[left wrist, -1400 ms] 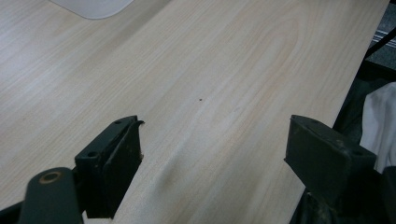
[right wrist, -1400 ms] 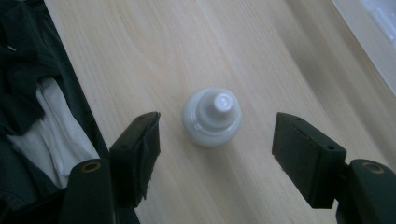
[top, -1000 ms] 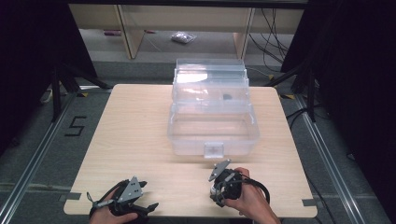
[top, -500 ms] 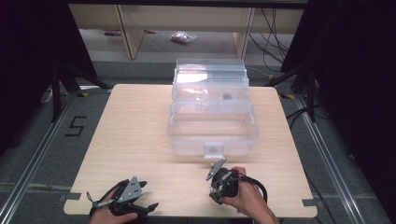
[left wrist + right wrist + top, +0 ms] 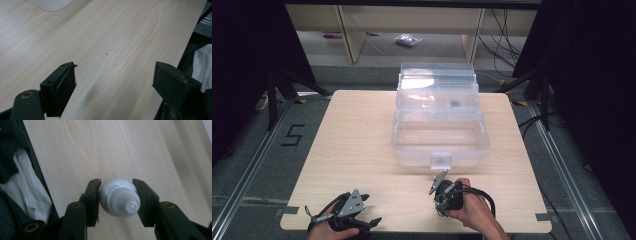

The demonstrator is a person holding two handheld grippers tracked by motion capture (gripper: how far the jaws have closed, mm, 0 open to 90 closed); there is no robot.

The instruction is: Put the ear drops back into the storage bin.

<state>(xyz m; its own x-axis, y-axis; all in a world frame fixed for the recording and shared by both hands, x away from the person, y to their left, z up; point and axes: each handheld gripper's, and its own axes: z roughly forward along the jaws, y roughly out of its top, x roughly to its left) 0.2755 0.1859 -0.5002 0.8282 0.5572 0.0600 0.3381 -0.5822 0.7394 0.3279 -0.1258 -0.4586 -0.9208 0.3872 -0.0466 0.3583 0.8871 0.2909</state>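
The right gripper (image 5: 116,195) has just closed its jaws on a small white ribbed cap (image 5: 120,197), below the open clear plastic box (image 5: 439,137), likely to lift it in. The left gripper (image 5: 113,87) idles, jaws apart, over the bench (image 5: 120,45).

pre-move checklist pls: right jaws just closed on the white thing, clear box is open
1. Right gripper holding the white bottle: ok, its jaws have just been closing and both pads touch it.
2. Grip centred: cannot tell, the bottle's far end is hidden.
3. Clear box open: ok, lid raised behind.
4. Table between right gripper and box free of other things: ok.
5. Left gripper out of the way: ok, jaws open, nothing between them, near the table's front edge.
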